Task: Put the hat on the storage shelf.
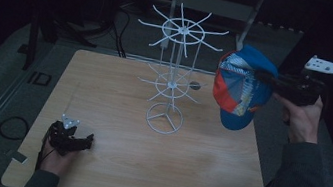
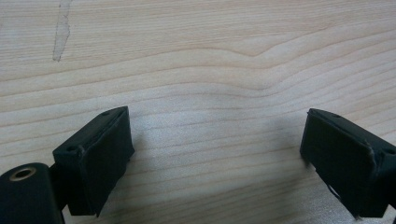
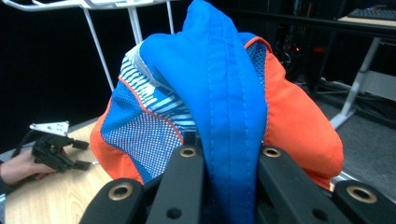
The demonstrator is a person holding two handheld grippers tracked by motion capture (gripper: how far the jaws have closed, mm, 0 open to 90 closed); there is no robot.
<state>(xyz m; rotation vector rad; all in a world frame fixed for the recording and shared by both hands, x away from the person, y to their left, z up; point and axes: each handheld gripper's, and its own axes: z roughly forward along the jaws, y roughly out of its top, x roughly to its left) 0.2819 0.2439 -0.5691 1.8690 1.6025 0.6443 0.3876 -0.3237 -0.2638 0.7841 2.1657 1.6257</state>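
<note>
Blue-and-orange cap (image 1: 242, 88) hangs pinched in the right tool (image 1: 264, 76) — left tool (image 1: 87, 142) (on table (image 1: 194, 163)) gapes apart.

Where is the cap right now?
In the high view the cap hangs in the air at the right, pinched in the right tongs, just right of the white wire rack and over the table's right edge.

Left gripper (image 1: 77, 141) rests low, fingers (image 2: 95, 158) spread apart; right gripper (image 1: 264, 77) raised, fingers (image 3: 182, 186) clamped together
</note>
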